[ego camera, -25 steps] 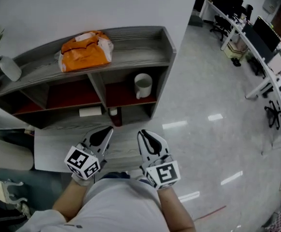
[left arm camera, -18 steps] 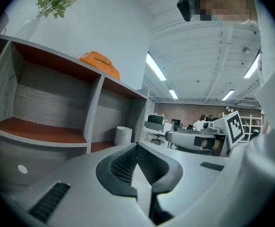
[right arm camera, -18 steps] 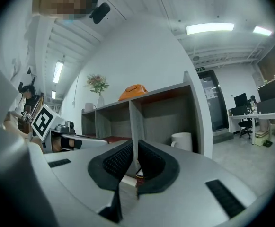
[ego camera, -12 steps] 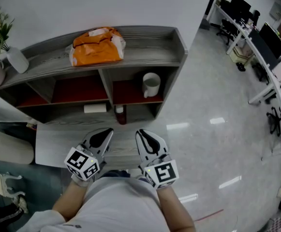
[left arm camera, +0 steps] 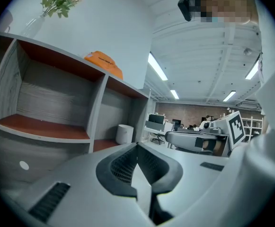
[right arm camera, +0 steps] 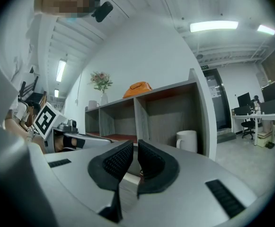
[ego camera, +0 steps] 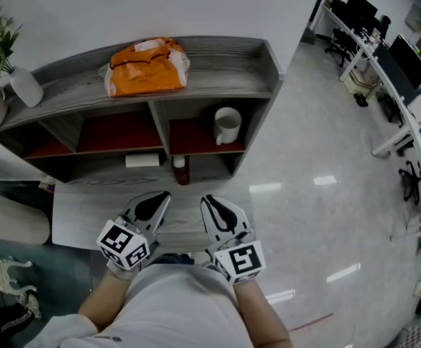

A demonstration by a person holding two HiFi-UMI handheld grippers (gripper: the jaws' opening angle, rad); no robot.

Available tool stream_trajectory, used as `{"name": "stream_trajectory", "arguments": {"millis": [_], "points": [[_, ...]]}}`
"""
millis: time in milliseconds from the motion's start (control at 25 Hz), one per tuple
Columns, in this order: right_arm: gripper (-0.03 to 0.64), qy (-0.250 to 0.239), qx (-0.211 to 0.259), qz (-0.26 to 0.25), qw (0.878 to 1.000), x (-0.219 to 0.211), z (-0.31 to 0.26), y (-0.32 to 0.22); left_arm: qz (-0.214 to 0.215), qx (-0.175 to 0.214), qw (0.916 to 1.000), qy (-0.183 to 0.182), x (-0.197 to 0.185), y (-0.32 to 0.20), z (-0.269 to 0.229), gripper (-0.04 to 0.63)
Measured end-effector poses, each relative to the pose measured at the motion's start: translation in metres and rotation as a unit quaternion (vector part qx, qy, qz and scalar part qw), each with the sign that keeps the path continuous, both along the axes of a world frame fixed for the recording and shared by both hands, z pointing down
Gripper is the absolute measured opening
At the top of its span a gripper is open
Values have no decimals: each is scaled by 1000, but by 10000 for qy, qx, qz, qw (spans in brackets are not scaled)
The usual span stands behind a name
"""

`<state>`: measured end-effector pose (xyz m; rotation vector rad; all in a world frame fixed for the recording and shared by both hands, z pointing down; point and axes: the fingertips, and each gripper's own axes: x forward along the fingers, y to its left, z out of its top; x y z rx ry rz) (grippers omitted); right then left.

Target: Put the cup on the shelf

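Note:
A white cup stands in the right middle compartment of the grey and red shelf. The cup shows small in the left gripper view, and the cup stands beside the shelf's end wall in the right gripper view. My left gripper and right gripper are held side by side close to the body, well short of the shelf. Both are shut with nothing between the jaws, as the left gripper and right gripper show in their own views.
An orange bag lies on the shelf top, with a vase of flowers at its left end. A small white box and a red bottle sit in the lower compartments. Office desks with monitors line the far right across the glossy floor.
The head view has swung so the shelf sits further right in the picture. The grippers have stayed shut and nearly still in front of the body.

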<state>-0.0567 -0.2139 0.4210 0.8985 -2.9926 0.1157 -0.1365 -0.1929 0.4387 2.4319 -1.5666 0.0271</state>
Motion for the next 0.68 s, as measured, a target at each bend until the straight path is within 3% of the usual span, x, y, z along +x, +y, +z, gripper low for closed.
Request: {"name": "stream_trajectory", "arguments": {"millis": [680], "points": [[41,6,-122,117,9999,7,7,-9,-68,-75,9999,36,-1,-7,6,15]]}}
